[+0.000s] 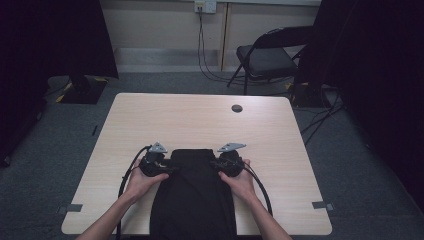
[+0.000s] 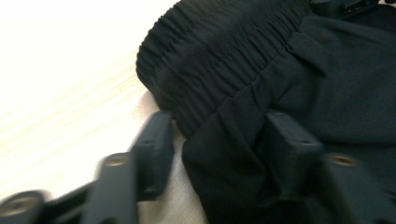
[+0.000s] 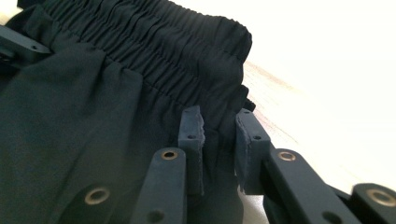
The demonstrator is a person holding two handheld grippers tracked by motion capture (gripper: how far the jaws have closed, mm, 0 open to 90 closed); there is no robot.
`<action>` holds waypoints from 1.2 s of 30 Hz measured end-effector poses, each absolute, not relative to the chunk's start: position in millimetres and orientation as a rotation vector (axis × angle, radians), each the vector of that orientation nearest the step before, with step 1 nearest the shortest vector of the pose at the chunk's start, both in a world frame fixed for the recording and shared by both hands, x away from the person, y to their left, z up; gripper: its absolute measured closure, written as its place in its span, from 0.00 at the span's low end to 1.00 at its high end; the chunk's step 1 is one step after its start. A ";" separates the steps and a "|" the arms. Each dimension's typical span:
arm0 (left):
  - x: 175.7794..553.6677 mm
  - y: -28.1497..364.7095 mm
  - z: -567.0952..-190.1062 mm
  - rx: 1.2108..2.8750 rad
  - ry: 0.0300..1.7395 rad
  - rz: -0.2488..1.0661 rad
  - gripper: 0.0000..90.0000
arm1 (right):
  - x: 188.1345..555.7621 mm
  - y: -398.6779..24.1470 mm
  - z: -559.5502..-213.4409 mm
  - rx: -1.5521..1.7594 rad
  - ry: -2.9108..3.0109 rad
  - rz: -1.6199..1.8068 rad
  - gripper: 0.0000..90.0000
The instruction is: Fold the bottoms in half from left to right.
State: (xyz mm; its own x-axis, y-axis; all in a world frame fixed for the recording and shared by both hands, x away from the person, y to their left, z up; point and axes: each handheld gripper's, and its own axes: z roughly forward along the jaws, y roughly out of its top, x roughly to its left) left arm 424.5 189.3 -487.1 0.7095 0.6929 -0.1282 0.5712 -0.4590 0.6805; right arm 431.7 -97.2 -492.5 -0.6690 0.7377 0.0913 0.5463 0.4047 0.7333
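Black elastic-waist trousers [image 1: 194,192] lie flat on the wooden table [image 1: 200,120]. The right gripper [image 3: 219,140] is pinched narrowly on fabric below the waistband [image 3: 154,56]. The left gripper [image 2: 215,140] straddles the opposite edge, jaws half-wide, not yet clamped. Any lifting or folding is judged still undone.

You find nothing to read here: no letters, labels, brands or numbers stand on the black gathered-waist cloth garment [image 1: 194,192] or the pale wooden table [image 1: 200,120].
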 end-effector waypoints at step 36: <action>475.0 172.1 -305.4 1.829 0.791 0.449 0.88 | 475.8 -130.6 -293.1 1.064 2.027 1.483 0.86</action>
